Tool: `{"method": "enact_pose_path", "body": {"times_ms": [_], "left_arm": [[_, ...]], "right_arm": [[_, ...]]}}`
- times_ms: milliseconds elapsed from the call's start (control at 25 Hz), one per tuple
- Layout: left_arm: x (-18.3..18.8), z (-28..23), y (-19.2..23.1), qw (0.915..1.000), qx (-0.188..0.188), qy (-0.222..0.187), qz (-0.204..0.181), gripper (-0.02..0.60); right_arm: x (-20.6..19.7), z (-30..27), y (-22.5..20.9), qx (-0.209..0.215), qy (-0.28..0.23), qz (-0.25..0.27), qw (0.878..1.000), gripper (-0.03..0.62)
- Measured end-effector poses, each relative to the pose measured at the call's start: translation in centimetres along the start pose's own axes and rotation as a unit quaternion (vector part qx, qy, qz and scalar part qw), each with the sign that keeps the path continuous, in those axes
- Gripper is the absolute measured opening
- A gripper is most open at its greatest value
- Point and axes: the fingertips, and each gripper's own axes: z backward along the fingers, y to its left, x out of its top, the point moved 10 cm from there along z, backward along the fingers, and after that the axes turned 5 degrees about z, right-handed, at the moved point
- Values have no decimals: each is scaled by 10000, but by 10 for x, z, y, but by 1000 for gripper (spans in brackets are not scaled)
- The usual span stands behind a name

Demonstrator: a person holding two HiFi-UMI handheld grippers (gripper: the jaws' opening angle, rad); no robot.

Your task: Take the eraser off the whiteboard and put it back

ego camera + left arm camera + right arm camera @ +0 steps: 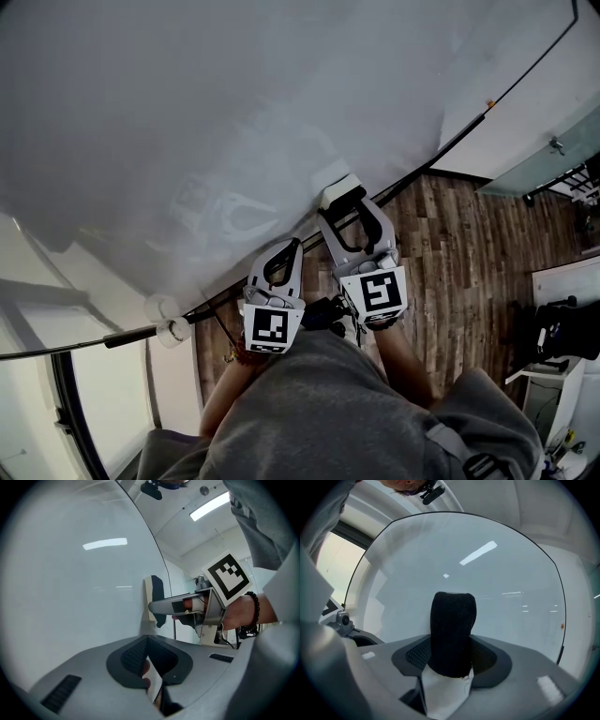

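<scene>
Holding the white-backed, black-felt eraser (337, 192) at twelve o'clock against the glossy whiteboard (187, 112), the right tongs (341, 199) work; the left tongs (292, 247) idle at seven.

Left gripper view: its jaws are together and empty, spare for now.

Right gripper view: jaws clamped on the eraser (452, 634), likely for reseating.

Left gripper (292, 251) jaws together, empty; right gripper (343, 199) clamped on eraser (452, 630), reaching farther forward.

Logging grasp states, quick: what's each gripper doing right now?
Left gripper: closed, nothing between its jaws.
Right gripper: closed on the eraser.
</scene>
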Motion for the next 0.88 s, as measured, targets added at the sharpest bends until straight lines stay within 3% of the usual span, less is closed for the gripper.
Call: {"method": "enact_pose_path", "body": {"times_ms": [880], "left_arm": [[-1,7,3,10000,-43,-3,66,6]], "right_arm": [[-2,1,3,-239,-32,-124,9996,242]]}}
